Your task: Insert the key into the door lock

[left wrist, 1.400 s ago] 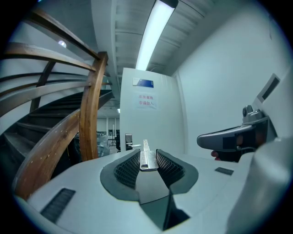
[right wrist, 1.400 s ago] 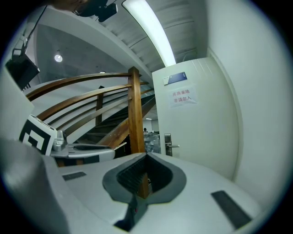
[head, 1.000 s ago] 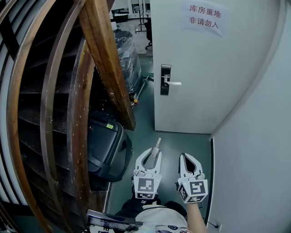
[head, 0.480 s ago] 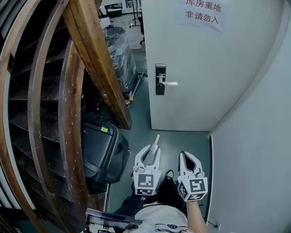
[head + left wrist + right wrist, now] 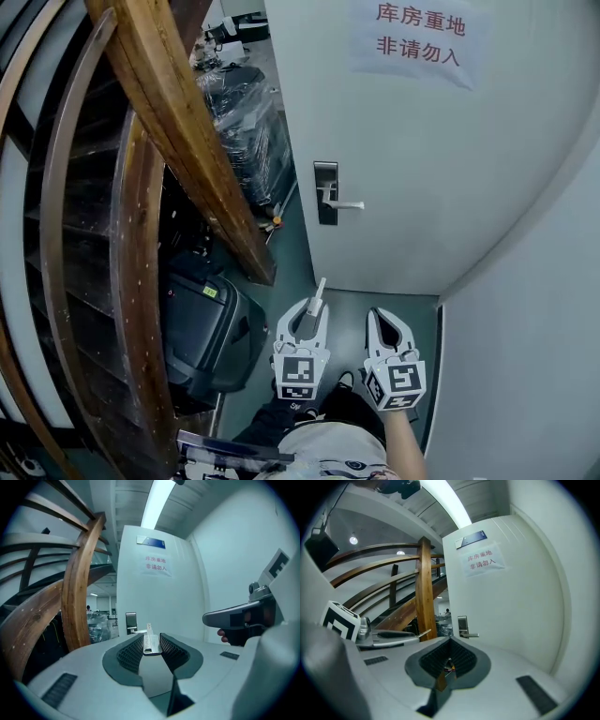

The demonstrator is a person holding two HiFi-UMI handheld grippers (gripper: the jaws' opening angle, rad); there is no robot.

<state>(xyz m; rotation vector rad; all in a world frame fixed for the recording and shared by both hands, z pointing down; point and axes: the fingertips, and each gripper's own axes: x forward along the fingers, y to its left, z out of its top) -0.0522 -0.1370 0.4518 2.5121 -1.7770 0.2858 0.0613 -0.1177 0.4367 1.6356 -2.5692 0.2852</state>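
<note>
A white door (image 5: 412, 169) stands ahead, with a dark lock plate (image 5: 326, 192) and a silver lever handle (image 5: 343, 203) near its left edge. My left gripper (image 5: 314, 311) is shut on a flat silver key (image 5: 319, 292), whose blade points forward past the fingertips. The left gripper view has the key (image 5: 150, 639) upright between the ribbed pads, with the lock plate (image 5: 131, 622) well beyond it. To its right my right gripper (image 5: 382, 323) is shut and holds nothing. Its view has the lock plate (image 5: 462, 626) far ahead and the left gripper (image 5: 393, 639) alongside.
A curved wooden stair rail (image 5: 178, 141) and dark steps fill the left. A black case (image 5: 202, 333) stands on the floor beside them. Wrapped goods (image 5: 239, 112) sit past the door's edge. A white wall (image 5: 525, 356) closes the right side. A paper sign (image 5: 417, 37) hangs on the door.
The view has come nearer the door, so the lock plate sits lower and larger in the head view. Both grippers keep their places, the key still in the left one.
</note>
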